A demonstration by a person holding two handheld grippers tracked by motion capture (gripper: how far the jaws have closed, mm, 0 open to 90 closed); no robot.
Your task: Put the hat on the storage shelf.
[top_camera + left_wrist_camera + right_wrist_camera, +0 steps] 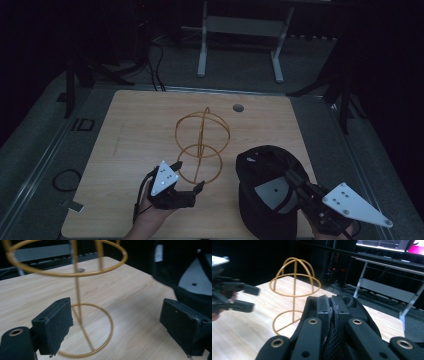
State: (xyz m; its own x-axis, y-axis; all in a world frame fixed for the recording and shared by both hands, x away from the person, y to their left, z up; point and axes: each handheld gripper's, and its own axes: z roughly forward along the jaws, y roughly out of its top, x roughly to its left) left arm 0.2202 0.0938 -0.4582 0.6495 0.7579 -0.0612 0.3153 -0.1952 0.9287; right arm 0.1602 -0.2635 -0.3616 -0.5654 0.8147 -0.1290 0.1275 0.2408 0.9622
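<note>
A black cap [265, 187] sits at the near right of the wooden table [140, 130], its rim pinched by the right gripper [295, 182], whose two jaws are clamped tight on the black mesh fabric, as the right gripper view [332, 315] shows close up. The cap's pale inner lining faces upward in the high view. Just to its left, near the middle of the table, stands a gold wire hat stand [201, 145]: a domed cage on a thin stem rising from a ring base that rests flat on the wood. Cap and stand are near each other but apart. On the far side of the stand from the cap, the left gripper [187, 177] hovers low by the ring base, its jaws spread wide with nothing pressed between them; in the left gripper view [115, 325] the stem and base ring show through the gap, untouched by either pad. A person's hand [150, 217] holds that gripper from the table's near edge. Behind the table, a white metal frame [240, 35] stands on the dim floor.
</note>
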